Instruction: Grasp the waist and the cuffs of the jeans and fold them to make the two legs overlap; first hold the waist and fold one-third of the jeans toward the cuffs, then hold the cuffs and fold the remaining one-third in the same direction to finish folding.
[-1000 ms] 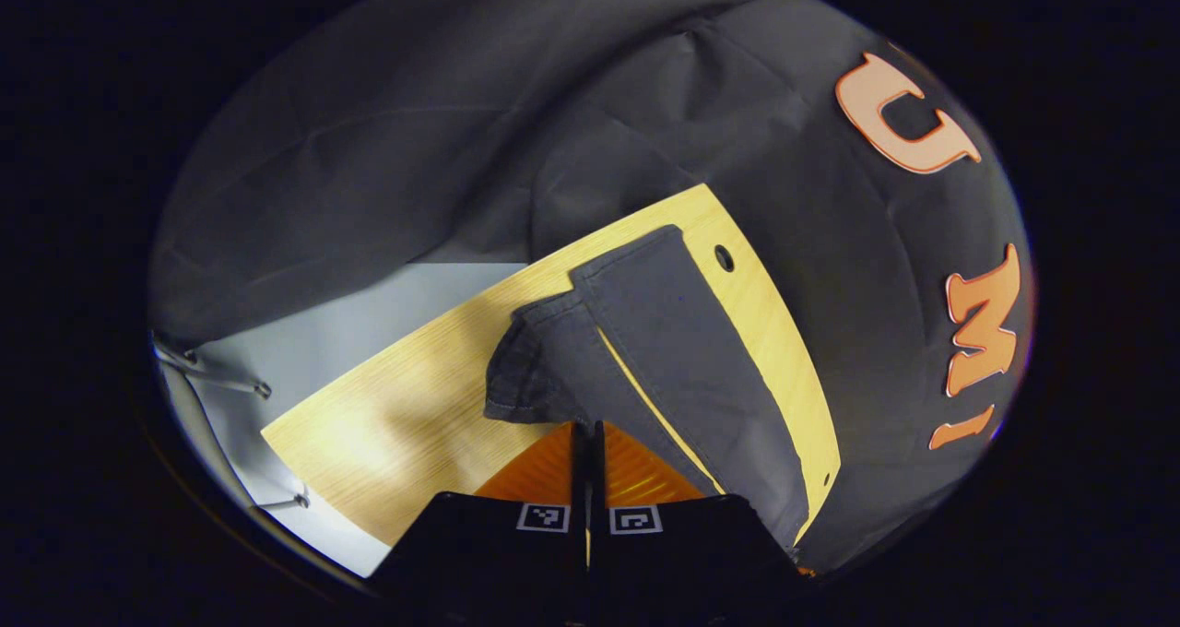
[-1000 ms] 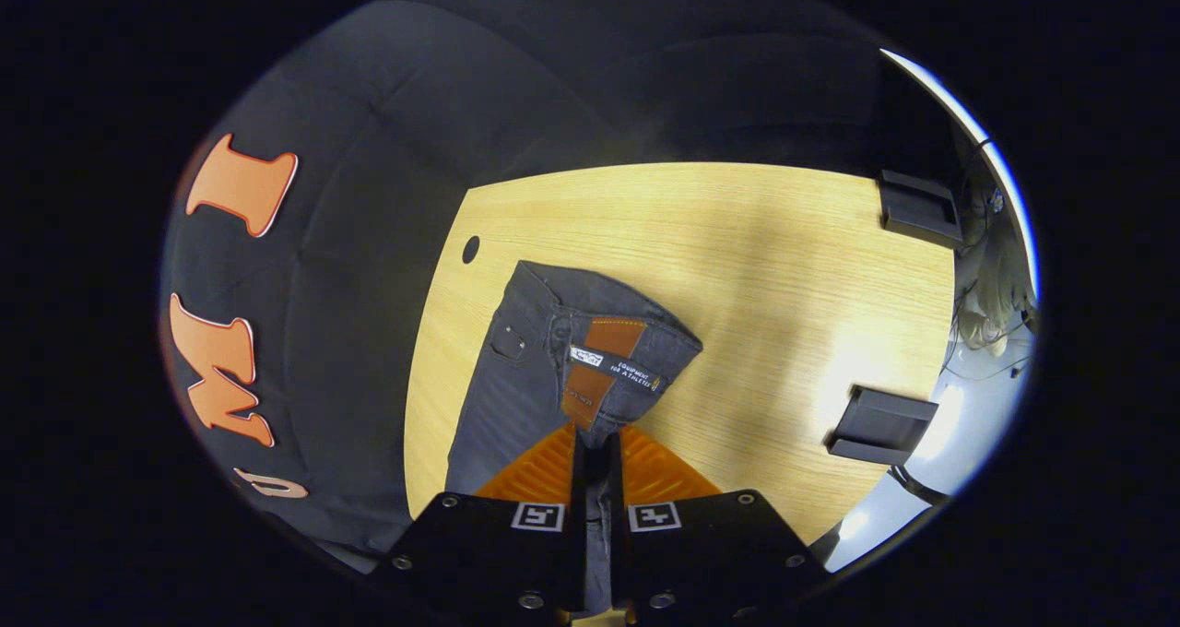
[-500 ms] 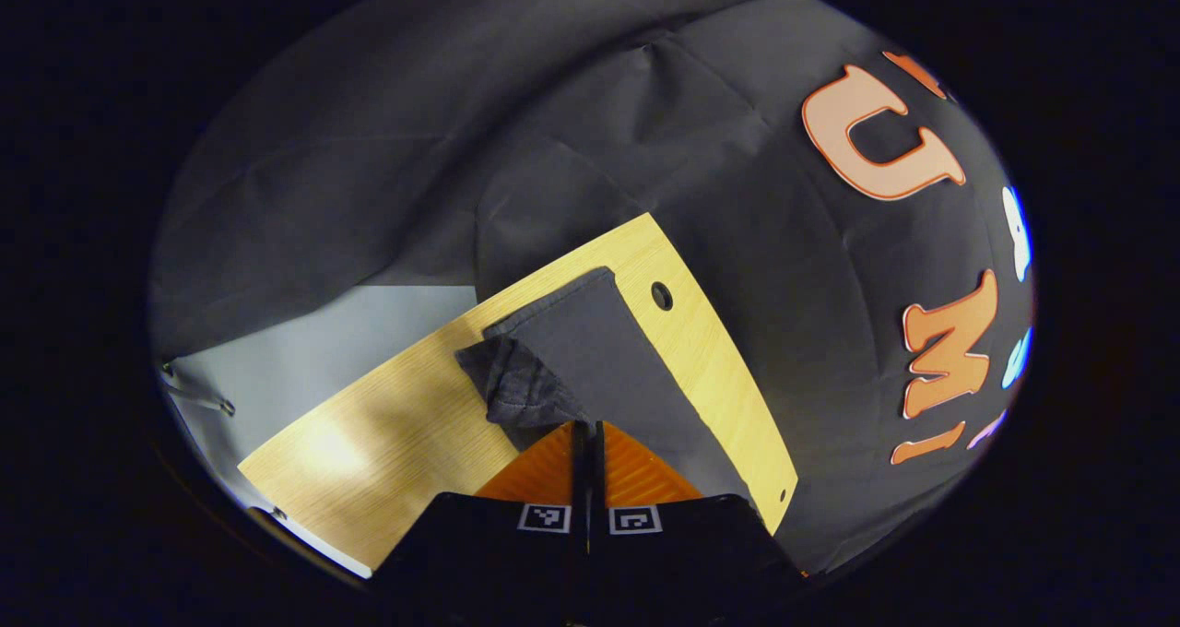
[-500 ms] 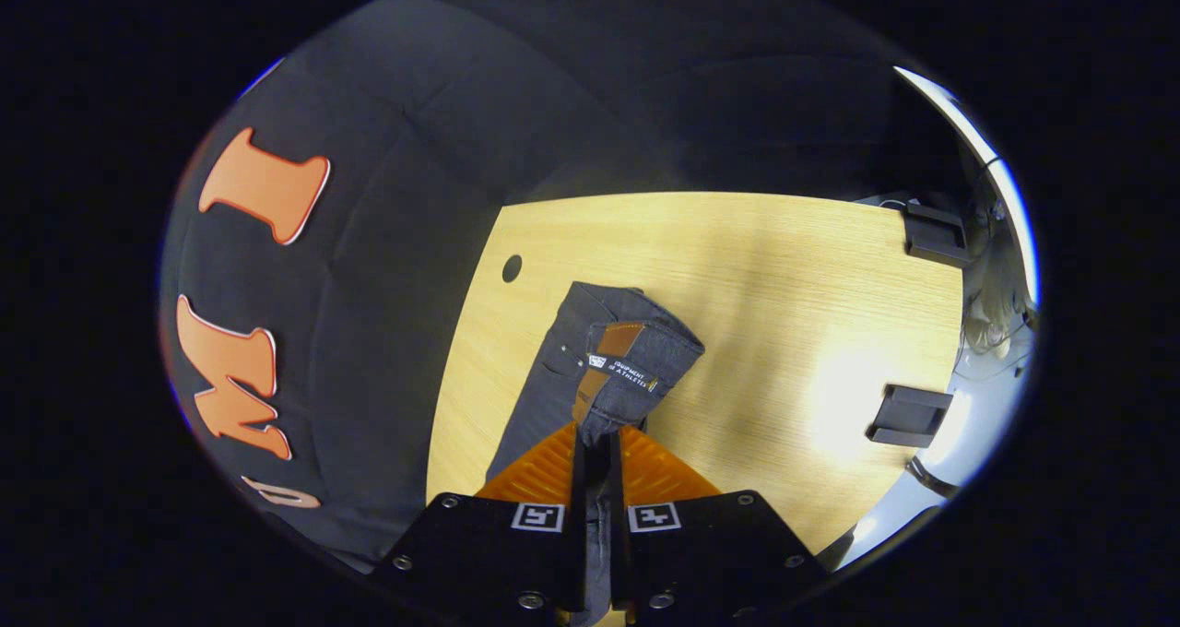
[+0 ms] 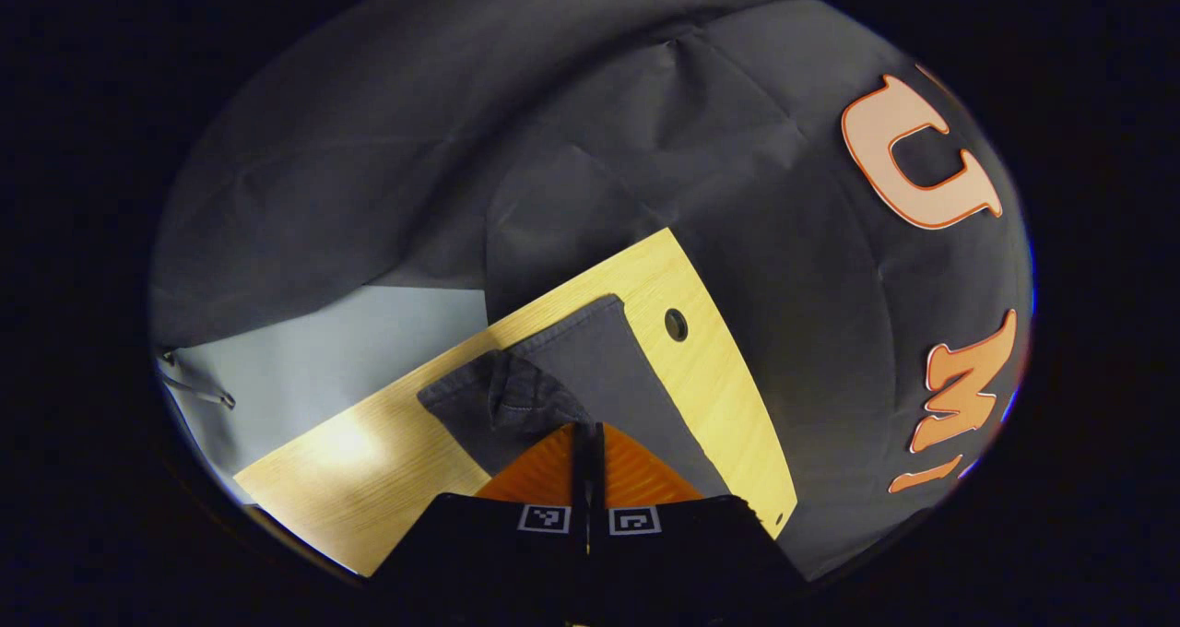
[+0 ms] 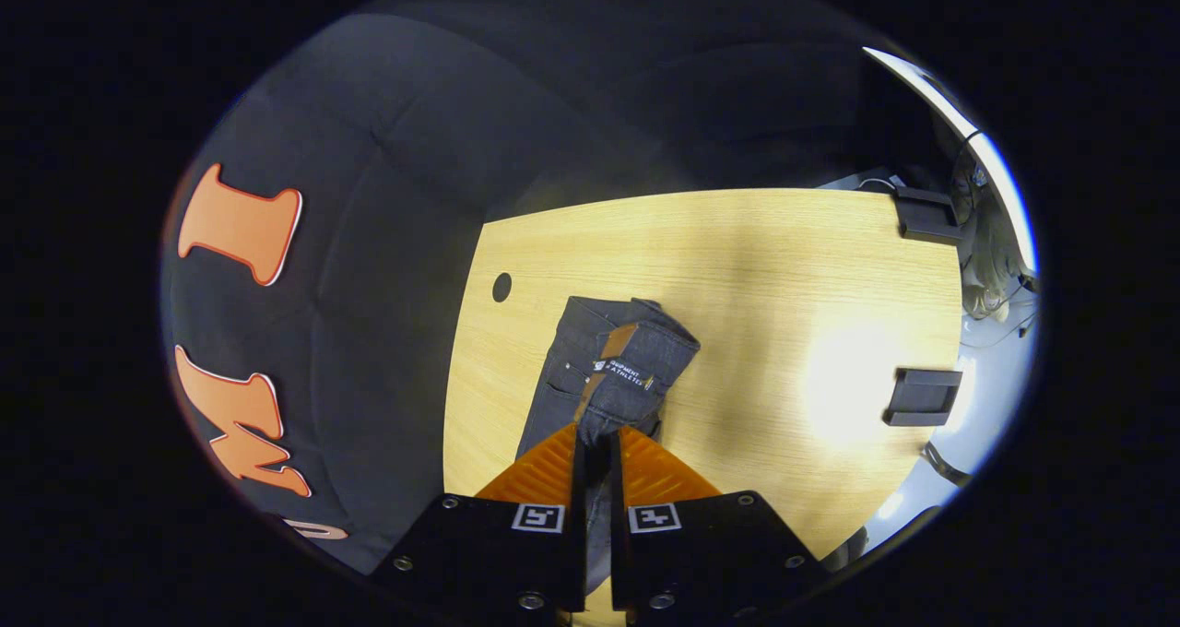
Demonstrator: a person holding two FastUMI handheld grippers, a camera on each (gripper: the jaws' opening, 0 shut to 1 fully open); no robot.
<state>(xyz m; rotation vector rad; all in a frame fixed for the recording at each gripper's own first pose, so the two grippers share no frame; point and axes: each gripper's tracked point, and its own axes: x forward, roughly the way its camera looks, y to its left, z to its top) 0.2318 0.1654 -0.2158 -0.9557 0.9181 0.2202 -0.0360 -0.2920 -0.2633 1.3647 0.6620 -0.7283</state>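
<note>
While its two fingers press together on a gathered bit of dark denim, the left gripper holds the cuff end of the jeans just above the wooden table; the pinched cloth bunches up in a small fold right at the fingertips, and beyond it the trouser leg lies flat on the table, running toward the table's far corner; a round hole in the tabletop sits just beside the leg's edge, near that corner; past the table's edge a pale grey floor shows.

Seen from the right gripper view, the right gripper is likewise clamped, both fingers pinching the waistband, a strip of denim running down between them; the jeans rise from the table into the grip, the waist folded over so that a brown patch and a white label face up; a round hole lies in the tabletop near the waist, toward the table's edge; two black brackets sit on the table's opposite edge, well apart from the jeans.
</note>
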